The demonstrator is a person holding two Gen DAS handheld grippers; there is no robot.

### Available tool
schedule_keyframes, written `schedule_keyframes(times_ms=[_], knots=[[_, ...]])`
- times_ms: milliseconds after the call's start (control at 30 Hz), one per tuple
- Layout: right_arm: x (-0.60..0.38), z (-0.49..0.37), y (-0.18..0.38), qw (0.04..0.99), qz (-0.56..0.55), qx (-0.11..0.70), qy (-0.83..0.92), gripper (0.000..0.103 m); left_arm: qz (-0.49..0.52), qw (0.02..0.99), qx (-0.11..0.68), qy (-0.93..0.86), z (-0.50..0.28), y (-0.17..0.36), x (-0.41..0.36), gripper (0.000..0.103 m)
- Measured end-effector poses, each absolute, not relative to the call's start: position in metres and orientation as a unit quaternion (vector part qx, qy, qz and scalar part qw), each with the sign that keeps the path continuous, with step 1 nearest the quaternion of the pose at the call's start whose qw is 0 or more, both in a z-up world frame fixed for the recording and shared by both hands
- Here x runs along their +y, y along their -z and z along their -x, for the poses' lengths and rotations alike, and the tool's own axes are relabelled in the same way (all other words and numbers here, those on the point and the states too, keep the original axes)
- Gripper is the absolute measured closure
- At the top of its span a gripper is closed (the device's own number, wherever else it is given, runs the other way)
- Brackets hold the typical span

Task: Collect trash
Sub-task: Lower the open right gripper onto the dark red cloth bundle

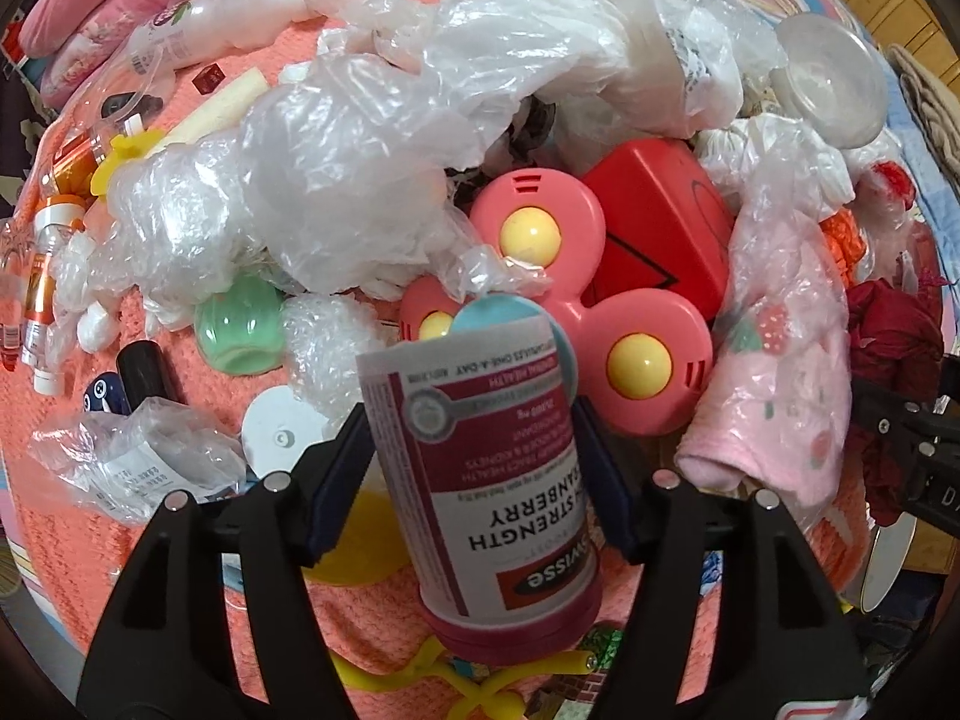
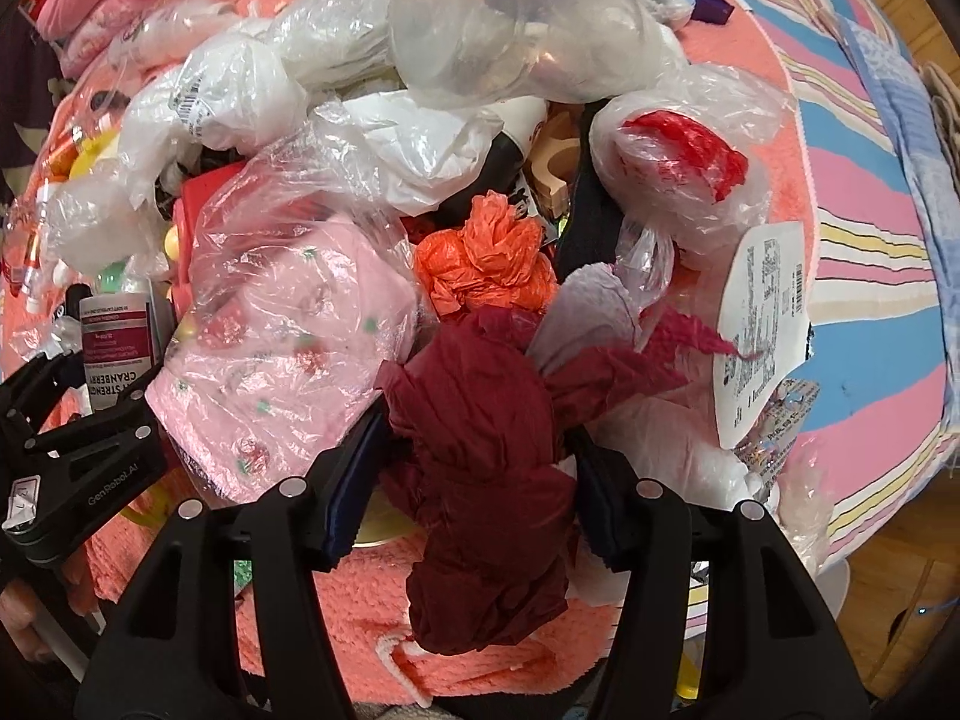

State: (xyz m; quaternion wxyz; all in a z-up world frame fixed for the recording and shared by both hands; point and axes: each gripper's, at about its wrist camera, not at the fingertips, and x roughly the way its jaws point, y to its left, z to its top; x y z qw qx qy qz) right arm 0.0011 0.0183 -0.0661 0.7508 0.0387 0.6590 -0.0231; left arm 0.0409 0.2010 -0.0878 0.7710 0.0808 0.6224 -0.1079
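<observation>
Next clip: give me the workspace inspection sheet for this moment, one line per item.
Surface: coral blanket, striped sheet beside it.
Job's things: supplement bottle upside down in left tool; dark red bag in right tool.
Clutter: heaped clear bags, pink toy, red box, orange bag, pink cloth.
Grippers: left tool shut on bottle; right tool shut on bag.
Cables: nothing seen.
Surroundings: wooden floor.

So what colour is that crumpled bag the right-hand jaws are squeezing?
Dark red, almost maroon: the crumpled bag shows best in the right wrist view, clamped between the jaws.
</observation>
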Motion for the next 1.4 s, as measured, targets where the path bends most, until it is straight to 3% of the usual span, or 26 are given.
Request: schedule_keyframes(times_ms=[100,367,500,767,1167,1400], knots=[[0.018,-0.006,0.069,0.738,-0.035,0.673,0.020,0.042,-0.082,0.748,0.650,0.106,-0.049,0.094,0.200,0.027],[0.018,-0.017,0.071,0.721,-0.017,0.693,0.016,0.039,-0.077,0.735,0.666,0.102,-0.062,0.103,0.203,0.019],[0.020,-0.020,0.067,0.716,-0.002,0.698,0.016,0.037,-0.091,0.713,0.687,0.109,-0.069,0.114,0.201,0.008],[0.027,-0.011,0.063,0.717,0.005,0.697,0.006,0.036,-0.118,0.702,0.694,0.109,-0.079,0.124,0.188,0.008],[0.026,-0.006,0.064,0.721,0.004,0.693,0.002,0.028,-0.011,0.693,0.711,0.117,-0.104,0.147,0.215,0.007],[0.029,-0.008,0.066,0.720,0.003,0.694,0.002,0.028,-0.014,0.666,0.735,0.125,-0.121,0.161,0.217,0.007]])
